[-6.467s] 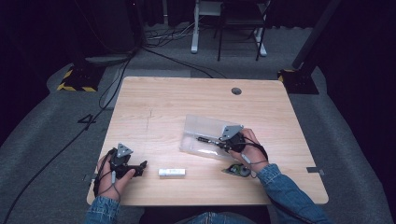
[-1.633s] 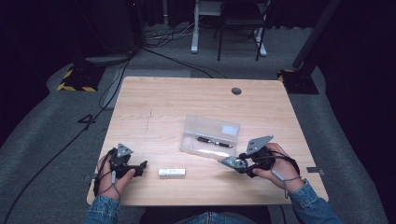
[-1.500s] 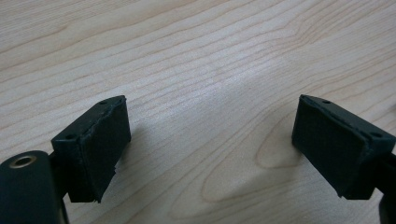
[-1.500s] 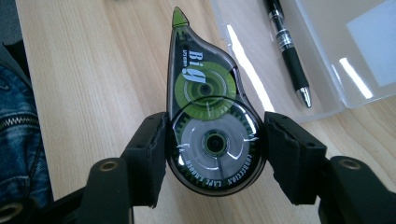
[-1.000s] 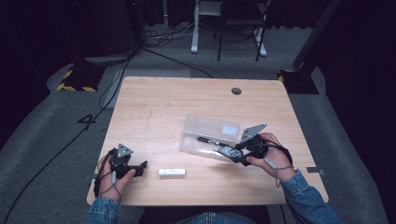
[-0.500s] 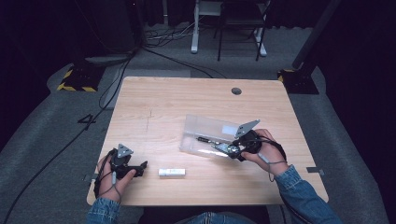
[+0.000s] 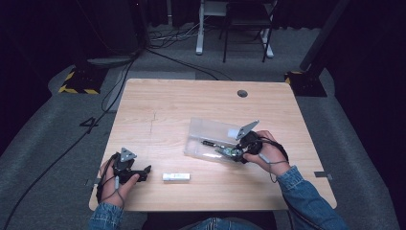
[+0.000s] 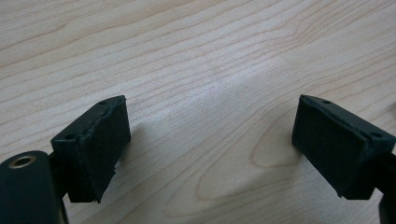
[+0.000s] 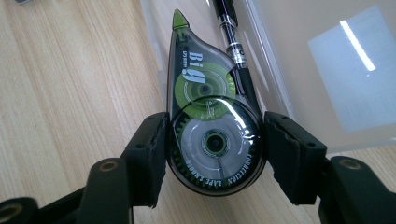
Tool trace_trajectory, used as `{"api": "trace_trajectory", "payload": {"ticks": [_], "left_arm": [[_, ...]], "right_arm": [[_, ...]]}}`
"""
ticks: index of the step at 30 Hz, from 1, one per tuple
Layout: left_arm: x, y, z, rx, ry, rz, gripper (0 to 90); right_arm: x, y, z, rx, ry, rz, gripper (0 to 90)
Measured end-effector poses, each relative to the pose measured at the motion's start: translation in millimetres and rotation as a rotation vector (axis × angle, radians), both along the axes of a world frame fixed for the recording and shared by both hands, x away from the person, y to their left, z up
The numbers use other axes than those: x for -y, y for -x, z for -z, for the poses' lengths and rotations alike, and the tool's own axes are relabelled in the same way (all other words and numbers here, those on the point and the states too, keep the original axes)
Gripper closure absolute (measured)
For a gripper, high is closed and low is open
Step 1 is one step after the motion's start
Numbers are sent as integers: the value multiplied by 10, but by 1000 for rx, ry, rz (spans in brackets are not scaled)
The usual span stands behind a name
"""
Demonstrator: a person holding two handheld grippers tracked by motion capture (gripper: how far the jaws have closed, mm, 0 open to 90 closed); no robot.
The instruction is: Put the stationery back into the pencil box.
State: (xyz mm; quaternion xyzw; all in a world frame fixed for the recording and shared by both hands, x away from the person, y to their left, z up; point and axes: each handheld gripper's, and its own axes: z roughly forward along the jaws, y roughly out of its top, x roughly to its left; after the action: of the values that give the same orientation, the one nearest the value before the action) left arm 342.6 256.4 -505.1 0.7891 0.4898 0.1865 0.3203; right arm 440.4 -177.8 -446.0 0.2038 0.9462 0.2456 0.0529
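Smoke-tinted plastic with green gears inside: a correction tape dispenser [image 9: 210, 126] sits clamped between the two black jaws of the right gripper [image 9: 214, 156], pads pressing on both sides of its round body, green tip pointing away from the hand. In the right gripper view the dispenser hangs over the near edge of a clear plastic case [image 9: 327, 56], with a black pen [image 9: 236, 51] lying in the case just beside and partly under it. From the high view, the right gripper [image 7: 234, 152] is at the near right part of the case [image 7: 210, 129], which lies open on the wooden table [image 7: 172, 105] right of centre. Left gripper [image 7: 141, 171] rests near the table's front left corner, jaws spread apart with bare wood between them, gripping nothing. Small white oblong item [image 7: 175, 177] lies on the table just right of the left gripper, apart from the case; too small to identify.
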Motion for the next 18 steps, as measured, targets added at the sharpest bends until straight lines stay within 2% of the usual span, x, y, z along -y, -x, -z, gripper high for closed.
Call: {"api": "trace_trajectory", "payload": {"ticks": [6, 18], "left_arm": [[1, 1, 1, -1, 3, -1, 118], [1, 0, 1, -1, 2, -1, 118]], "right_arm": [[-45, -31, 41, -17, 13, 0, 420], [-15, -78, 95, -59, -6, 28, 420]]}}
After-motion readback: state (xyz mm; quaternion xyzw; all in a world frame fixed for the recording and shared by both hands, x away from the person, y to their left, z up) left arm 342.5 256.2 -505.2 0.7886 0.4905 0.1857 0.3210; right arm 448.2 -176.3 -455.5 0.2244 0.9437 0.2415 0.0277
